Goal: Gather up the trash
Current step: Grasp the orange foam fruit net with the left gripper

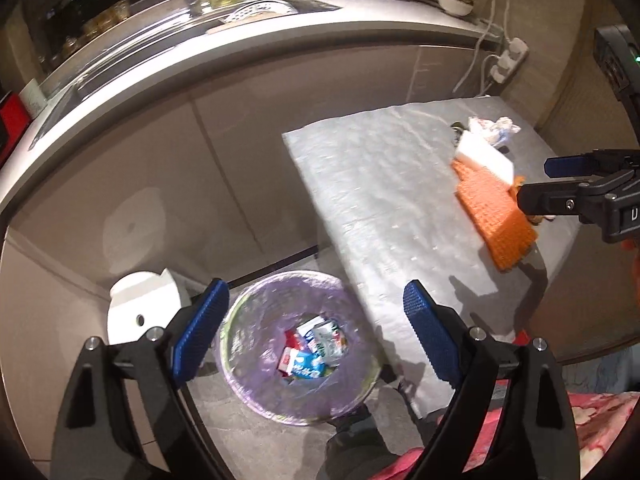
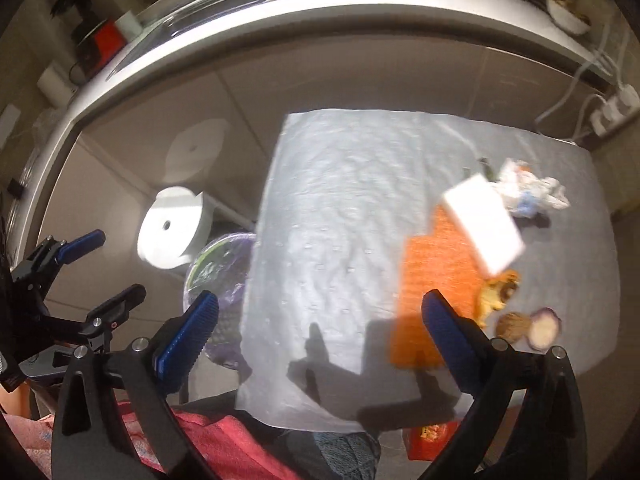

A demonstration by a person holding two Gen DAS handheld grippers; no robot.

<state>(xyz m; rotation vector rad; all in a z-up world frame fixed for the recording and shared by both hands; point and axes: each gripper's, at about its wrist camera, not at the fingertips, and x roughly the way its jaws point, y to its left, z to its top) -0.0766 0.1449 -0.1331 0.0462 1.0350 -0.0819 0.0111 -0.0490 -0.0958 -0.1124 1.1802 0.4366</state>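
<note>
We hold the left tool (image 1: 312, 320) spread and empty above the trash bin (image 1: 256, 396) containing wrappers (image 1: 314, 346), while the right tool (image 2: 320, 332), also spread, hovers over the surface (image 2: 340, 220) bearing crumpled paper (image 2: 528, 190).

Warm dim light; glare on countertop (image 1: 248, 40); motion blur; fisheye-bent edges.

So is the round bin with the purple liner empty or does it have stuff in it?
Not empty: the purple-lined round bin holds several crumpled wrappers at its bottom.
</note>
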